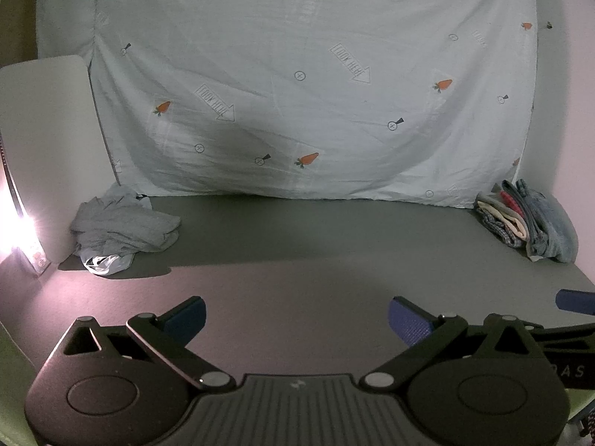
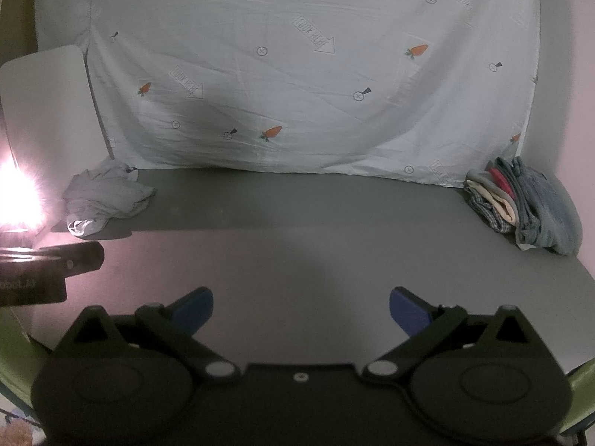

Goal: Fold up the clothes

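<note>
Left wrist view: left gripper (image 1: 297, 319) and right gripper (image 2: 301, 310) both gape wide, empty, over the bare grey tabletop (image 1: 297, 245). Far left lies a crumpled pale-grey garment (image 1: 124, 226); far right, a folded clothes stack (image 1: 528, 219). Nothing begun, I'd say: reach for the crumpled one

Glare from a lamp (image 1: 15, 223) at the table's left edge washes out whatever stands beside it; the crumpled grey garment (image 1: 126, 223) hides its own shape in its folds, the stacked folded clothes (image 1: 528, 219) show edges only, and the backdrop sheet (image 1: 297, 74) runs off the top
</note>
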{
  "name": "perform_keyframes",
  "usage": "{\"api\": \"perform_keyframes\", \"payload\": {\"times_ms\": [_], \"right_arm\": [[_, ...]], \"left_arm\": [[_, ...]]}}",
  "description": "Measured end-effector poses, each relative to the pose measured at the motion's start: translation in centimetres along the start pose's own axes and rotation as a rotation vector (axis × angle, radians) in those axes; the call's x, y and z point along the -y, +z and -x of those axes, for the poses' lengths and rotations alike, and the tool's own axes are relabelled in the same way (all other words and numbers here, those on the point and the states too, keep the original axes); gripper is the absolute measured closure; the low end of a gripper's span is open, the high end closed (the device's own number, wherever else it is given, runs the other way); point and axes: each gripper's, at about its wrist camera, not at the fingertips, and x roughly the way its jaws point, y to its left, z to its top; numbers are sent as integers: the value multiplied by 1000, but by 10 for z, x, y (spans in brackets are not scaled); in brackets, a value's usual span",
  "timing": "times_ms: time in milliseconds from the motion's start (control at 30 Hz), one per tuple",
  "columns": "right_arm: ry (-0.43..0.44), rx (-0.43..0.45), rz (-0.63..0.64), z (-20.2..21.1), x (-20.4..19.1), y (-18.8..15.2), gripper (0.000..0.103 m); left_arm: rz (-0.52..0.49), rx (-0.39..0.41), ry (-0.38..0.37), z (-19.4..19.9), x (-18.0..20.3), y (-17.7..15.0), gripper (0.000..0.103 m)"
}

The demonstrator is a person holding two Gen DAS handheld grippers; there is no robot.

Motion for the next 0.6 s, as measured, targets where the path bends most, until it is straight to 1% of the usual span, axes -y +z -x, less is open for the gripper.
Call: {"api": "perform_keyframes", "payload": {"times_ms": [233, 400, 600], "right_arm": [[-5, -3, -5, -2, 2, 3, 0], [-8, 0, -5, -5, -5, 1, 0], [-9, 4, -6, -9, -5, -1, 0]], "left_arm": [[1, -5, -4, 0, -1, 2, 0], [2, -5, -6, 3, -4, 2, 0], [-4, -6, 0, -3, 0, 2, 0]]}}
